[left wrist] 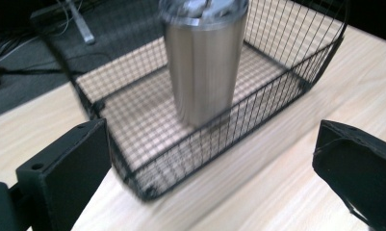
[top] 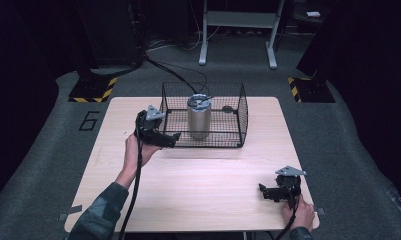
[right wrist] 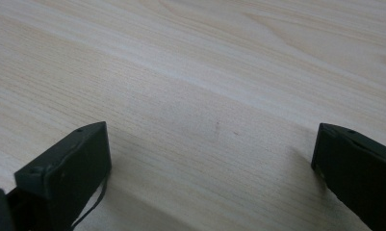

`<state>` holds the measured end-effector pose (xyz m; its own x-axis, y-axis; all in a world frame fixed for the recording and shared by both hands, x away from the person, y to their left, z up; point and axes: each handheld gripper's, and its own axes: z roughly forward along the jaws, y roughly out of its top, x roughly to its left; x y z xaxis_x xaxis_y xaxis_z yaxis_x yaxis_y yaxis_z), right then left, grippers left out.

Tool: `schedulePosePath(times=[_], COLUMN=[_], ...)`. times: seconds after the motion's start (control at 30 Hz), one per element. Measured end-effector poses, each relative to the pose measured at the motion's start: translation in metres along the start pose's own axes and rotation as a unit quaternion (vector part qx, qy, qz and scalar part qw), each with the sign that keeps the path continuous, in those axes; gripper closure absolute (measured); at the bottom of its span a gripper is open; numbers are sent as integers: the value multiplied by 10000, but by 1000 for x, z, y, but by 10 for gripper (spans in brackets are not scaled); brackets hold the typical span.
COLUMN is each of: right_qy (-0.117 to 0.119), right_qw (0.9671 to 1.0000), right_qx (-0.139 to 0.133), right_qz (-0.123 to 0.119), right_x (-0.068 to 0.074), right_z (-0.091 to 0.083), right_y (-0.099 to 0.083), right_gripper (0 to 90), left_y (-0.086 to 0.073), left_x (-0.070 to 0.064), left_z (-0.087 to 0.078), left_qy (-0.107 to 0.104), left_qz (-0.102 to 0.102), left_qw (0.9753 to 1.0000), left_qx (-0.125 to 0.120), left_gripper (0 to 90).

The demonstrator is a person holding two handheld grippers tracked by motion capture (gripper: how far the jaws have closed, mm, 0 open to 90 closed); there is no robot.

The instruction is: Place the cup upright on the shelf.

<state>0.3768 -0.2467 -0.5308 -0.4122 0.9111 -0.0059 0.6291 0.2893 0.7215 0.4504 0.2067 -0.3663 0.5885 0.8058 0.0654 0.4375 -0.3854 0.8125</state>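
The left gripper [top: 171, 139] hangs just outside the near left corner of the basket [top: 240, 107], jaws spread wide with nothing between them. The tumbler [top: 199, 116] stands upright inside the basket, about mid-floor and toward the near wall, its lid on. In the left gripper view the tumbler [left wrist: 205, 57] sits beyond the near rim of the basket [left wrist: 272, 89], above and ahead of the gap between the jaws.

The step in hand looks like reaching in for the tumbler. To do it well, lift the left gripper clear of the near wire wall, come down over the rim, and square the 2 jaws on either side of the steel body below the lid, closing at mid-height so it does not tip. The smooth wall may slip, so a level, firm squeeze seems wise.

Room: the basket's 4 wire walls fence the tumbler, so the only open way in or out is over the top. Floor space to its right inside the basket is free. The table [top: 198, 195] in front is bare wood, good for setting down. The right gripper [top: 270, 192] rests low near the front right table edge, jaws wide and holding nothing, well apart from the basket
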Motion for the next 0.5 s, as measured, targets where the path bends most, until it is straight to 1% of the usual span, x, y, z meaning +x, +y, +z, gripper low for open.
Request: schedulePosePath(times=[0.07, 0.13, 0.17, 0.2, 0.23, 0.27, 0.33, 0.37, 0.43, 0.47, 0.5], right_qy=[14, 11, 5, 5, 3, 3, 5, 12, 6, 5, 8], right_qw=[10000, 10000, 10000, 10000, 10000, 10000, 10000, 10000, 10000, 10000, 10000], right_qx=[-11, -8, -22, -22, -9, -9, -14, 25, 14, 18, 25], right_qz=[5, 4, 4, 4, 2, 2, 3, -5, -7, -8, -9], right_x=[0, 0, 0, 0, 0, 0, 0, 0, 0, 0, 0], right_z=[0, 0, 0, 0, 0, 0, 0, 0, 0, 0, 0], right_y=[0, 0, 0, 0, 0, 0, 0, 0, 0, 0, 0], right_gripper=[0, 0, 0, 0, 0, 0, 0, 0, 0, 0, 0], left_y=[-15, -24, -38, -38, -44, -44, -58, -70, -85, -92, -92], left_x=[2, 4, 6, 6, 7, 7, 10, 11, 12, 13, 13], left_z=[-9, -14, -20, -20, -22, -22, -27, -31, -34, -35, -35], left_qy=[73, 118, 209, 209, 213, 213, 252, 346, 364, 385, 385], left_qz=[-25, -57, -100, -100, -132, -132, -195, -265, -393, -425, -425], left_qw=[10000, 9999, 9997, 9997, 9997, 9997, 9994, 9989, 9984, 9980, 9980], left_qx=[39, 39, 48, 48, 65, 65, 160, 143, 190, 254, 254], left_gripper=[0, 0, 0, 0, 0, 0, 0, 0, 0, 0, 0])
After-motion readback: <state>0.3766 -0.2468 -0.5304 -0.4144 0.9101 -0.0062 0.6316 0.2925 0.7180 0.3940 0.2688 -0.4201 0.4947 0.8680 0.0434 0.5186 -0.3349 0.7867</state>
